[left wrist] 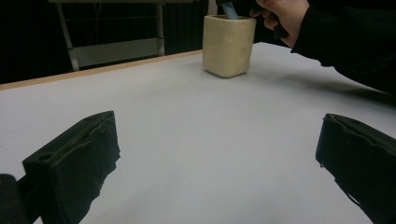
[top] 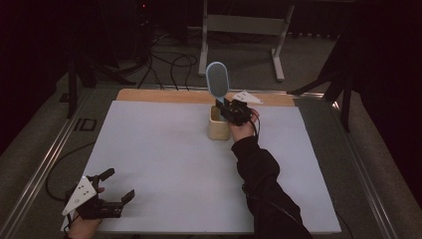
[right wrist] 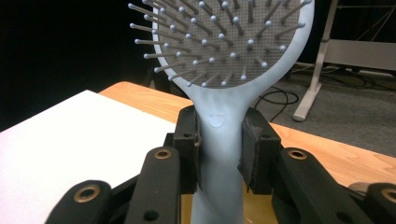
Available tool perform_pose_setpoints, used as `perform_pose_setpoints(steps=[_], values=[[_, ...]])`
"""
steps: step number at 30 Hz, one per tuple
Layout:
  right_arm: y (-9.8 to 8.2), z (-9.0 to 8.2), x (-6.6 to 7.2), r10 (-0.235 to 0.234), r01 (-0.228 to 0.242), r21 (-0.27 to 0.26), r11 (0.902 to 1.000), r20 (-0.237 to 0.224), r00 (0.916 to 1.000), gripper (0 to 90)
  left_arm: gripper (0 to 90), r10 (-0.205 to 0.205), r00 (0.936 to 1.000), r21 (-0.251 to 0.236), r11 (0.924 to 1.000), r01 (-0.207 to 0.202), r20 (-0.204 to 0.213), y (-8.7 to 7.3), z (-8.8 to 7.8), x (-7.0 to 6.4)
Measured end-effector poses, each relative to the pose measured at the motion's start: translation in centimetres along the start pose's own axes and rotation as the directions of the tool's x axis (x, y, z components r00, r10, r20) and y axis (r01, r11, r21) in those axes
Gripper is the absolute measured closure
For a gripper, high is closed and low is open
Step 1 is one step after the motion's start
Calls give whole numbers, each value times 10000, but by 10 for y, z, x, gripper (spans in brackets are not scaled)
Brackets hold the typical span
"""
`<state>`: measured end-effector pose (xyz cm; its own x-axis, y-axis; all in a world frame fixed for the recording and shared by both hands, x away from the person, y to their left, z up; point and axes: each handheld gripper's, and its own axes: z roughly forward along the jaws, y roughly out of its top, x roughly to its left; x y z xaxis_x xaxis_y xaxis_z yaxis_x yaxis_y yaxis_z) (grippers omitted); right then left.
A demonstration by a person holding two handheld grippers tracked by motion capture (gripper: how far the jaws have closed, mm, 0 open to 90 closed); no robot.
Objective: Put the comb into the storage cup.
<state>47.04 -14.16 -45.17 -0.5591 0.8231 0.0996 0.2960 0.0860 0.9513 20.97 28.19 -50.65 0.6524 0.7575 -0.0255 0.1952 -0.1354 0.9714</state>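
1. A dim room is shown, with cables on the floor and a white frame stand beyond a wooden table (top: 149,94) covered by a white sheet (top: 164,164).
2. A cream holder cup (top: 218,127) is seen near the far edge of the sheet, slightly right of its middle; in the left gripper view the same cup (left wrist: 228,45) is seen upright, with shallow round dimples in its wall.
3. A pale blue paddle hairbrush (top: 217,82) is held upright, its handle entering the cup and its bristled head standing above the rim.
4. The right gripper (top: 234,110) is closed on the brush handle just below the head. In the right gripper view, both pads are pressed against the neck of the hairbrush (right wrist: 219,154), and the cup's yellowish mouth is glimpsed underneath.
5. The left gripper (top: 115,184) is rested at the near left corner of the sheet, its jaws spread wide with nothing between them, as the left gripper view confirms (left wrist: 210,158).
6. Progress, as judged: the brush appears to be partly seated in the cup, yet it is not released. Letting go and withdrawing the right gripper would remain; whether the handle has reached the cup's bottom cannot be told.
7. View comparison: the grip on the handle is resolved by the right gripper view, whereas the layout of both grippers on the sheet is given by the high view.
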Motion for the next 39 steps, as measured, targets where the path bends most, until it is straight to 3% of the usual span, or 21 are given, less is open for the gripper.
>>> perform_pose_setpoints(steps=[5, 7, 8, 9, 12, 14, 22, 39], values=[[-2, -3, 1, -86, 86, 51, 9999, 25, 10000, 689, 0, -18, 10000, -17, 10000, 18, 4, 0, 0, 0], [-3, -5, 2, -214, 214, 33, 9998, 18, 9998, 565, 0, -15, 10000, -3, 10000, 15, 9, 0, 0, 0], [-3, -5, 2, -214, 214, 33, 9998, 18, 9998, 565, 0, -15, 10000, -3, 10000, 15, 9, 0, 0, 0], [-5, -6, 3, -494, 494, -45, 9988, 14, 9988, 384, 0, -19, 10000, 0, 10000, 19, 16, 0, 0, 0], [-6, -7, 6, -776, 779, -154, 9968, 218, 9967, 155, 0, -21, 10000, -9, 10000, 21, 10, 0, 0, 0], [-5, -9, 6, -893, 898, -205, 9957, 250, 9957, 86, 0, -29, 10000, -8, 10000, 29, 12, 0, 0, 0], [-3, -16, 7, -922, 933, -349, 9950, 317, 9952, 75, 0, -25, 10000, -9, 10000, 25, 26, 0, 0, 0], [5, -26, 7, -886, 884, 87, 9960, 184, 9959, 76, 0, 31, 10000, 23, 10000, -31, -7, 0, 1, -1]])
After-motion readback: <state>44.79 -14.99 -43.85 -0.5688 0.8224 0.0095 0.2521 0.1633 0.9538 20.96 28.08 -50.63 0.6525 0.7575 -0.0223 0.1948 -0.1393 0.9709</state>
